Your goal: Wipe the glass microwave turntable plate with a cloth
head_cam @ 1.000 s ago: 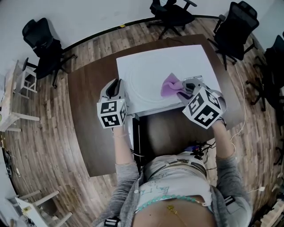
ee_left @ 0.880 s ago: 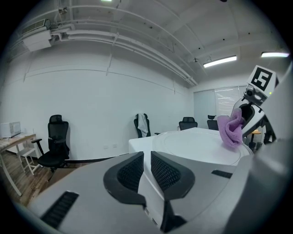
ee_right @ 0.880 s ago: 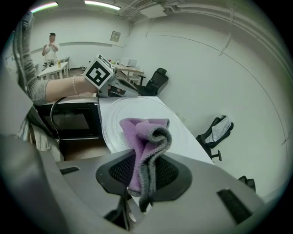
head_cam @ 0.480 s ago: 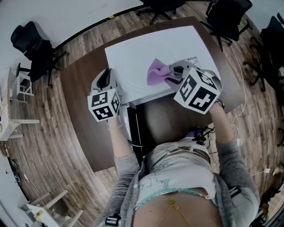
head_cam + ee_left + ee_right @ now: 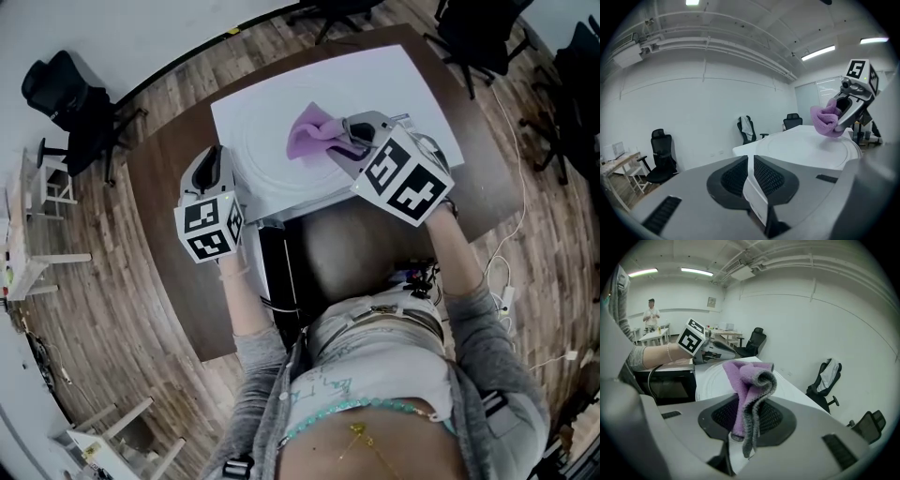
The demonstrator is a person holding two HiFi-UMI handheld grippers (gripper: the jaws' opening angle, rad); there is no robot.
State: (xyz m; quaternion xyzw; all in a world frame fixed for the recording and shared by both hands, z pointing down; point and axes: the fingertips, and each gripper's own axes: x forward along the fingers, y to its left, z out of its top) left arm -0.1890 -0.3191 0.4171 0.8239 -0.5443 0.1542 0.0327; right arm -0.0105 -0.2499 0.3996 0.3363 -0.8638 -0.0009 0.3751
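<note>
The glass turntable plate [image 5: 267, 161] lies on the white microwave top [image 5: 394, 84]. Its wide round face [image 5: 806, 147] shows in the left gripper view. My left gripper [image 5: 222, 161] is at the plate's left rim. Its jaws have just been closing, and the thin rim stands between its pads [image 5: 736, 176]. My right gripper [image 5: 339, 136] is shut on a purple cloth [image 5: 309, 139] and holds it over the plate's middle. The folded cloth [image 5: 750, 385] sticks up between that gripper's pads, with the plate [image 5: 712, 378] beyond it.
The microwave [image 5: 670, 385] stands on a brown table [image 5: 169, 187], its dark door facing me. Black office chairs [image 5: 70, 89] stand along the walls. A person [image 5: 650, 310] stands far off by other desks.
My right gripper has carried the purple cloth leftward across the plate, from its right side to its middle. The left gripper has stayed at the plate's left rim.
</note>
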